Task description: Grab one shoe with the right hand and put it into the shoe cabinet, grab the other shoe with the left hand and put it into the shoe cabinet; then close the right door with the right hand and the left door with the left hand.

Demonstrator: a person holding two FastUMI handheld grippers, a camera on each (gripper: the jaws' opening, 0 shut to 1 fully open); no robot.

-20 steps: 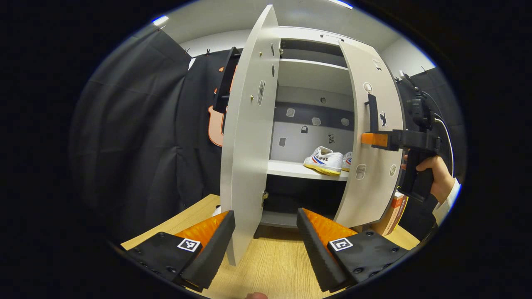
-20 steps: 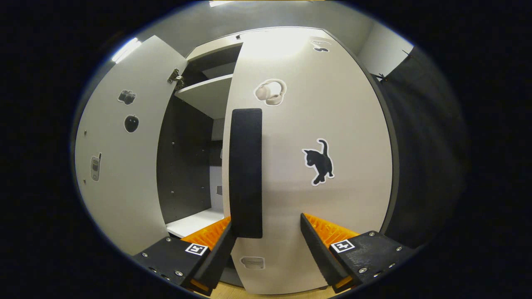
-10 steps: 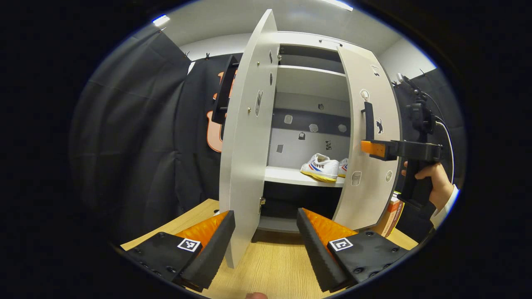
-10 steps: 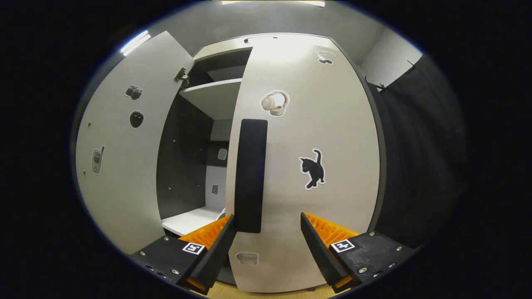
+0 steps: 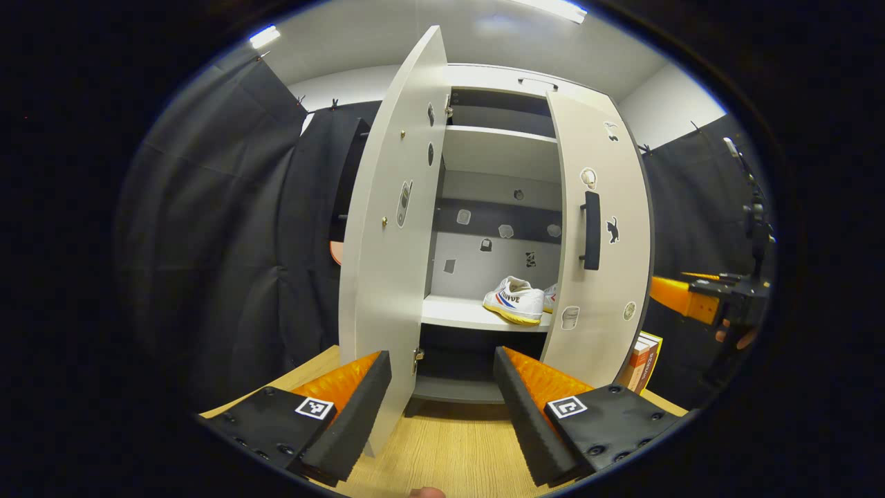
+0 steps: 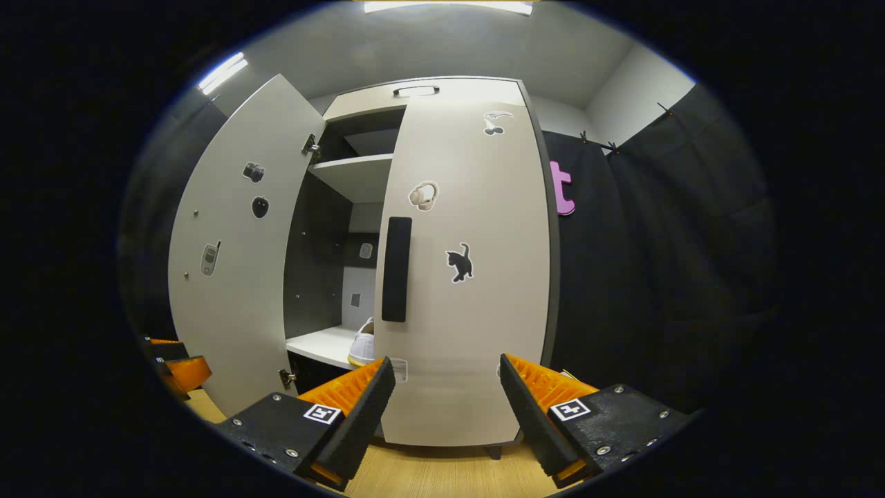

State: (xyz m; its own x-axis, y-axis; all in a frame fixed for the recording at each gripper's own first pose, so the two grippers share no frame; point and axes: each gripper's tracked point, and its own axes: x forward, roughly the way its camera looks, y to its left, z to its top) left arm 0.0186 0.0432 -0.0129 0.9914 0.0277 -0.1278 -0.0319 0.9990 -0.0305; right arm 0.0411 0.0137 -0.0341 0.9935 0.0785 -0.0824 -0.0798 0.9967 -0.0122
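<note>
Right gripper (image 6: 442,401) has backed off the right door (image 6: 470,277), now nearly shut; both grippers released, holding nothing. Shoes (image 5: 515,308) sit on cabinet shelf (image 5: 456,312). Left gripper (image 5: 439,394) straddles the wide-open left door (image 5: 387,242) edge: risk of snagging it, or pushing crookedly.

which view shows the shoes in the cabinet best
The left gripper view. It looks in between the two open doors, so one white shoe shows whole on the white shelf, with the toe of a second beside it. In the right gripper view the right door hides all but one shoe's end.
</note>
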